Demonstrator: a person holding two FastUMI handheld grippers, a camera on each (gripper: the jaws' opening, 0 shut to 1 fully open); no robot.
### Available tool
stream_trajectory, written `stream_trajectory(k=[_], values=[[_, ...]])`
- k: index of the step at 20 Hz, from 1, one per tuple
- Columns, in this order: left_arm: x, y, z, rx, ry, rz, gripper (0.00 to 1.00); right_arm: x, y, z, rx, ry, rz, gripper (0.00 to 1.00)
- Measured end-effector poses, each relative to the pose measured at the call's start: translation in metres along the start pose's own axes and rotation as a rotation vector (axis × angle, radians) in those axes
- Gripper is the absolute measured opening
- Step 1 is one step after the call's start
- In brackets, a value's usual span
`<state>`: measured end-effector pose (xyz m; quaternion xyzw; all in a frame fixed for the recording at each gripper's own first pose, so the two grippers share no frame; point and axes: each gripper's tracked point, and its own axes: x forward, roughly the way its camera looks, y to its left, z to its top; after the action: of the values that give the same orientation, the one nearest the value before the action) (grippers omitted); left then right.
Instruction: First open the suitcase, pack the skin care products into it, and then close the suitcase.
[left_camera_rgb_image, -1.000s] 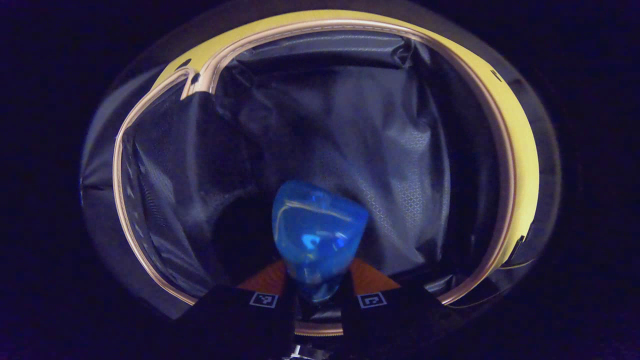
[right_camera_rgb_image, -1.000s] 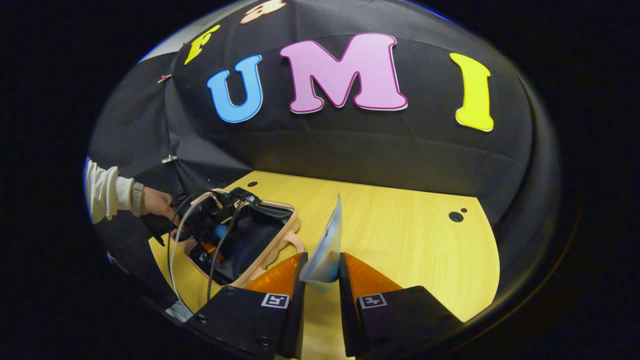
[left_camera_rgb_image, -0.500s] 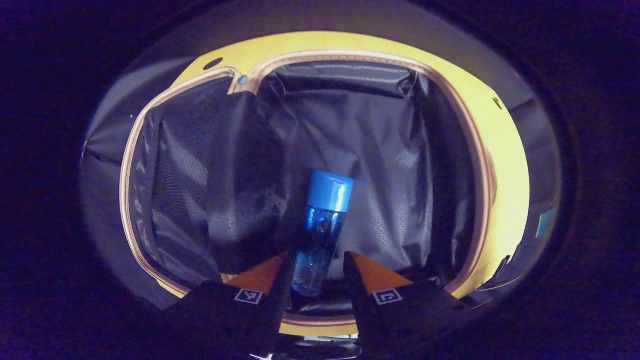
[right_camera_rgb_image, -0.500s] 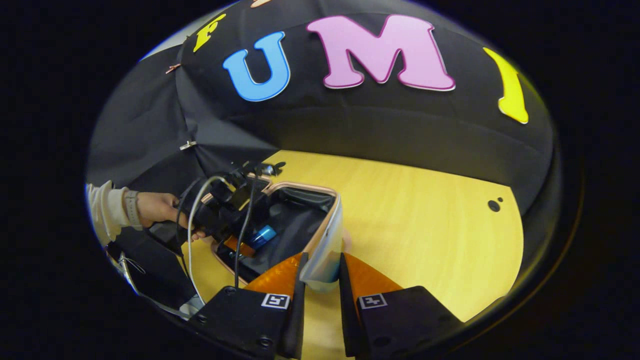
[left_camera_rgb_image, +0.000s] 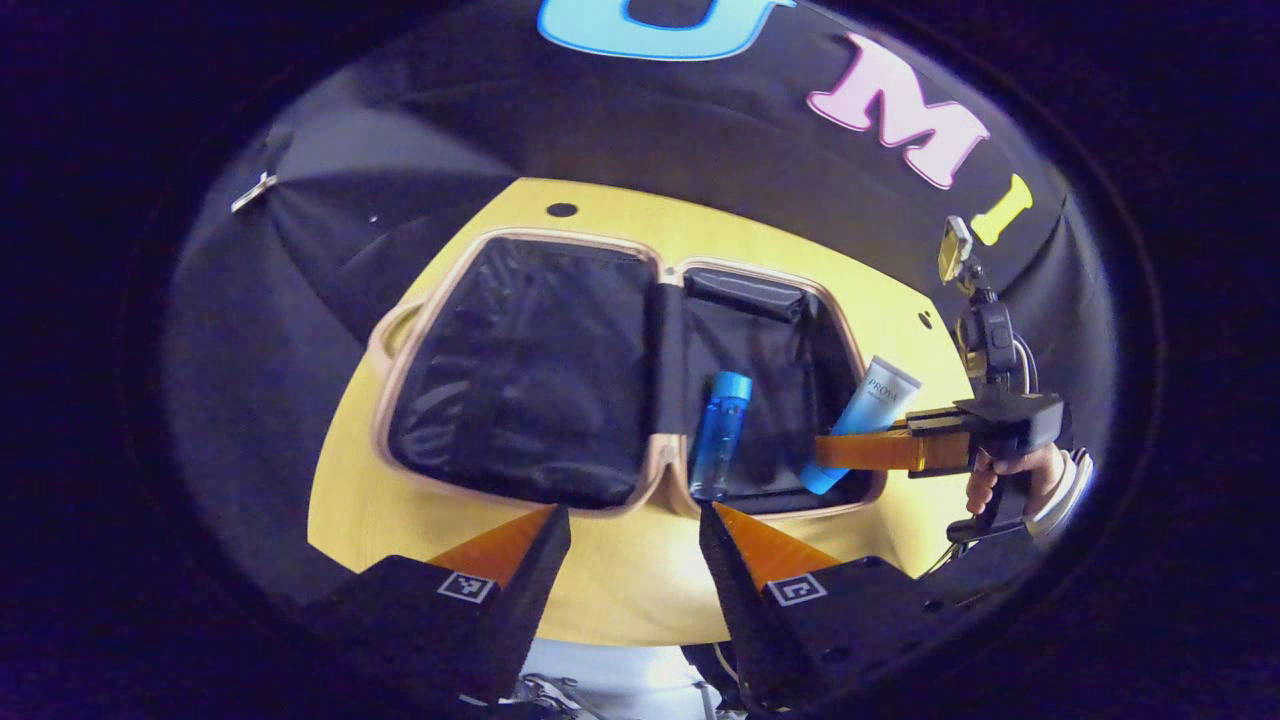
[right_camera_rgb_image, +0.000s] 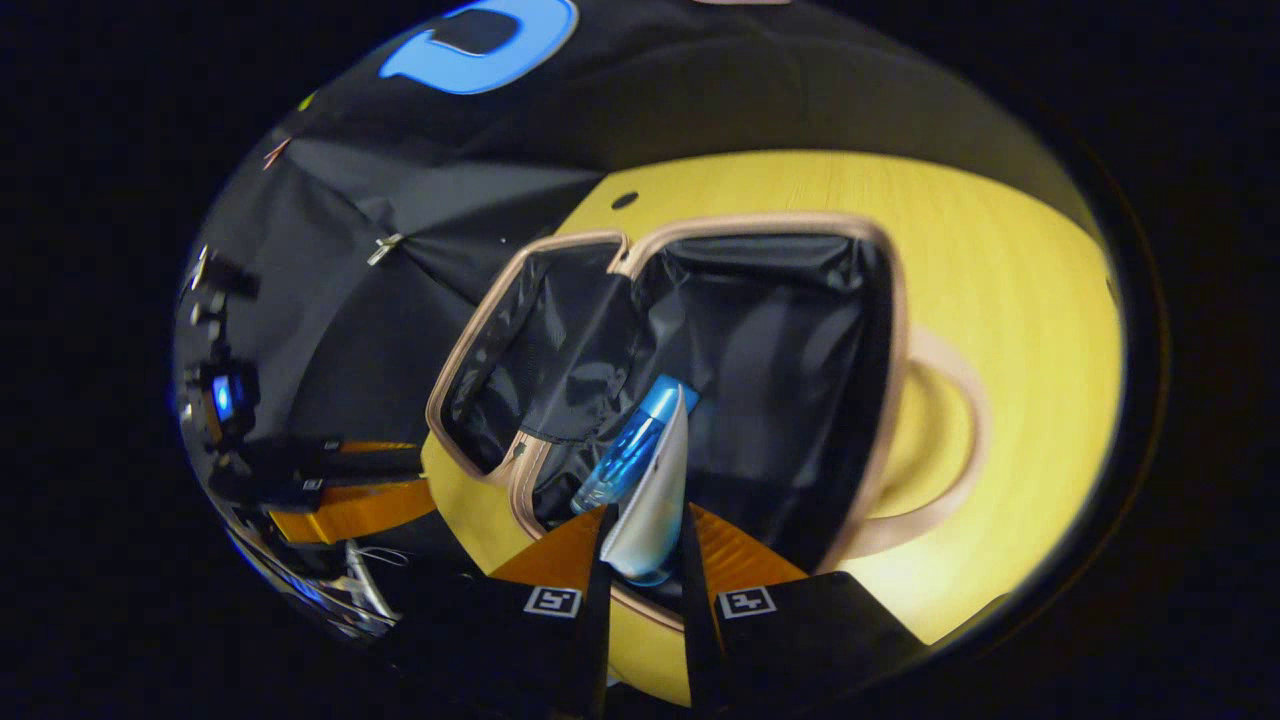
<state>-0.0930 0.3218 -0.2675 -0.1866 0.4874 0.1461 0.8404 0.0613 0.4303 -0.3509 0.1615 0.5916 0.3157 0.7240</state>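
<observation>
Suitcase (left_camera_rgb_image: 665, 300) lying open mid-frame; blue bottle (left_camera_rgb_image: 718, 435) resting inside. Right gripper (right_camera_rgb_image: 640, 540) clamping the tube (right_camera_rgb_image: 655, 490), hovering over it. Left gripper (left_camera_rgb_image: 630, 530) spread, holding nothing. Closing remaining.

Suitcase (left_camera_rgb_image: 668, 268): black lining, beige trim. Bottle (left_camera_rgb_image: 719, 435): clear blue, blue cap. Tube (left_camera_rgb_image: 868, 408): white, blue cap. Table (left_camera_rgb_image: 620, 590): yellow woodgrain.

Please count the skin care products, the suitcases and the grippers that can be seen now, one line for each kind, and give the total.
Skin care products: 2, a blue bottle lying in the suitcase and a white tube held over it.
Suitcases: 1, the suitcase lying open on the table.
Grippers: 2, the left gripper and the right gripper.
Total: 5
</observation>
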Motion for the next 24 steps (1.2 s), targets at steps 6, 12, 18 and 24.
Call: stream_trajectory(k=[6, 12, 18, 24], values=[[-0.032, 0.111, -0.040, -0.168, 0.000, 0.130, 0.83, 0.032, -0.038, -0.005, 0.132, 0.058, -0.165, 0.38], [-0.024, 0.147, -0.004, -0.189, -0.034, 0.169, 0.83, -0.019, -0.019, 0.010, 0.077, -0.093, -0.096, 0.91], [0.038, 0.227, 0.117, -0.283, -0.044, 0.198, 0.84, -0.132, -0.048, 0.010, -0.036, -0.296, -0.129, 0.97], [0.122, 0.245, 0.129, -0.332, 0.143, 0.252, 0.84, -0.169, -0.086, -0.003, 0.010, -0.326, -0.233, 0.97]])
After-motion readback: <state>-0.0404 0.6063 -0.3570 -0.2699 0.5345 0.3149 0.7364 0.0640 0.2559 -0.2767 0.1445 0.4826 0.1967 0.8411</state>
